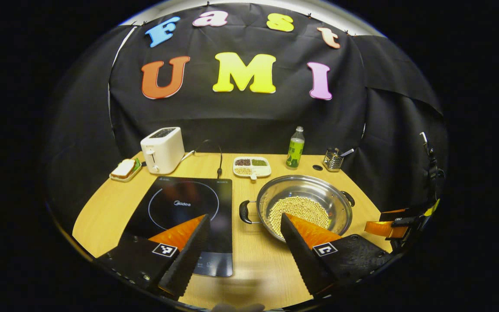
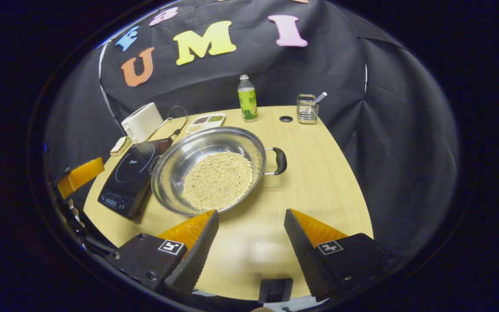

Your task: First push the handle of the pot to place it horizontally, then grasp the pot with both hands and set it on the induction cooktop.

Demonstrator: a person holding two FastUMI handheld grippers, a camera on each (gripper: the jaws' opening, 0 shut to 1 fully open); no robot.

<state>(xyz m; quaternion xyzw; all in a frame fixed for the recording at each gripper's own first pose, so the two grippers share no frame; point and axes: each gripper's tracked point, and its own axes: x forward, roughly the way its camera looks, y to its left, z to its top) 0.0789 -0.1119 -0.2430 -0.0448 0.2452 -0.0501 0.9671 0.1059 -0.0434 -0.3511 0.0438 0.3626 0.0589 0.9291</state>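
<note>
We hold both grippers, left (image 1: pixel 245 242) and right (image 2: pixel 251 236), wide open and empty; the bean-filled shiny steel pot (image 2: pixel 208 169) beside the black glass induction cooktop (image 1: pixel 184 216) could tip and spill if lifted unevenly.

1 pot (image 1: pixel 303 203) w/ 2 handles, one at 9 o'clock (image 1: pixel 244 212), one at 3 (image 1: pixel 348 198); beans (image 1: pixel 299 209) inside, too many to count. 1 cooktop (image 1: pixel 184 216) at pot's 9 o'clock. 1 toaster (image 1: pixel 162 149) at 11. 1 sandwich plate (image 1: pixel 125 170), just at toaster's 8 o'clock. 1 tray (image 1: pixel 252 167) at pot's 11, 3 compartments seen. 1 bottle (image 1: pixel 295 147) at 12. 1 wire holder (image 1: pixel 333 159) at 1, w/ 1 utensil. 1 table (image 1: pixel 111 203), 1 hole (image 1: pixel 317 167) in it. 2 grippers: left (image 1: pixel 245 225), right (image 2: pixel 251 221), 2 fingers each.
</note>
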